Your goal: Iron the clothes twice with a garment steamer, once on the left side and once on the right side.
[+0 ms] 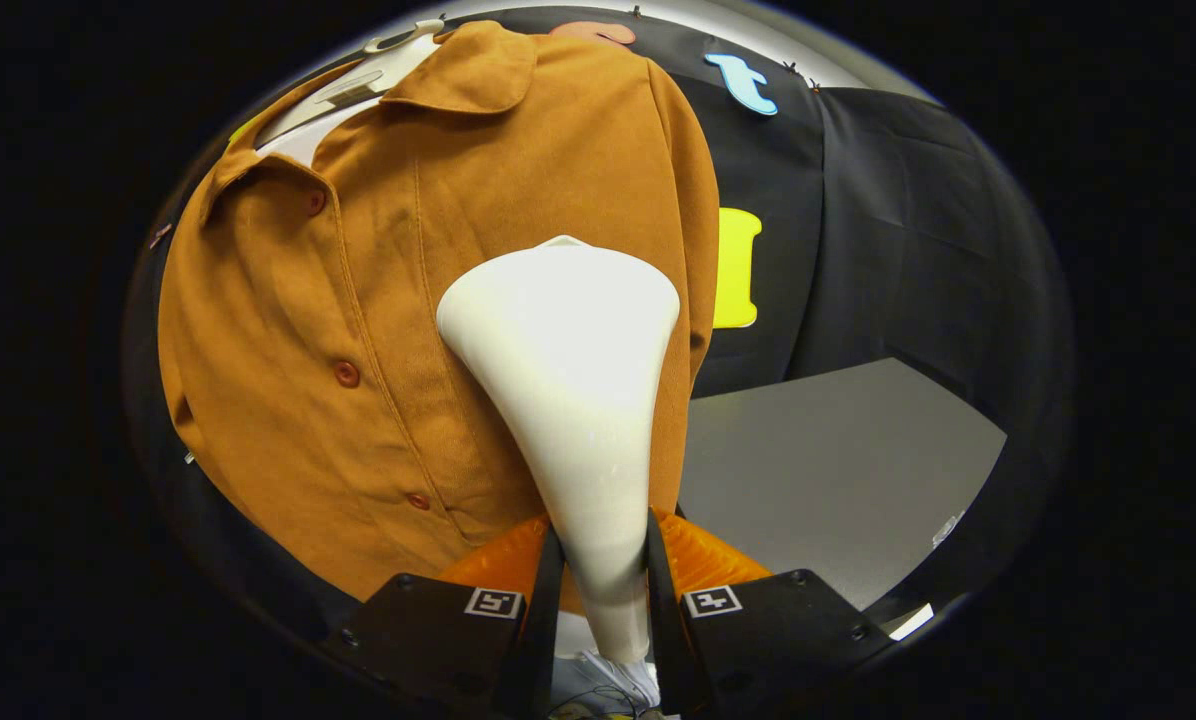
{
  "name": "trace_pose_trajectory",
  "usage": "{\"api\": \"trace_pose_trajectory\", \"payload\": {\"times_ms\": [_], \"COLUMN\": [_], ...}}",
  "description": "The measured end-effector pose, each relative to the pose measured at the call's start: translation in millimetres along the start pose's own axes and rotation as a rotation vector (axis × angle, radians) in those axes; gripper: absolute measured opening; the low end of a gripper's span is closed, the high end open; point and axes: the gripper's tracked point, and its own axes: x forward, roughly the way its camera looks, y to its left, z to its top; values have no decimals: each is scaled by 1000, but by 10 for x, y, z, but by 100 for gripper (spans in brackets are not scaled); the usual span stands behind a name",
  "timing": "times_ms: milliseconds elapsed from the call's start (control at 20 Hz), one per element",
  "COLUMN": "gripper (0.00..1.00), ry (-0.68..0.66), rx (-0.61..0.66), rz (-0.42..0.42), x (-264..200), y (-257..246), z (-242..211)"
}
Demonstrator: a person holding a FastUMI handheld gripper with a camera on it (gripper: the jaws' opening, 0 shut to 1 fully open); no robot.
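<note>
The garment steamer (570, 400) is clamped by its neck between the tongs (603, 580); its head is laid on the shirt (358, 330) hanging just ahead; a pass seems under way; a steady stroke along the fabric is called for next.

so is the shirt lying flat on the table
No, the brown button-up shirt hangs on a hanger, with the steamer clamped in the hand-held gripper against it.

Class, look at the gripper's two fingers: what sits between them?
In the gripper view, the white steamer's narrow handle sits between the gripper's fingers, both pressing it; its wide head lies against the brown shirt.
</note>
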Motion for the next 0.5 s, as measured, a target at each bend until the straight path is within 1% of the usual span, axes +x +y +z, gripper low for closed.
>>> {"api": "trace_pose_trajectory", "payload": {"times_ms": [300,500], "gripper": [44,44], "ry": [86,168], "rx": [6,2], "rz": [-11,-19], "x": [136,203], "y": [-53,-102], "z": [-316,-627]}}
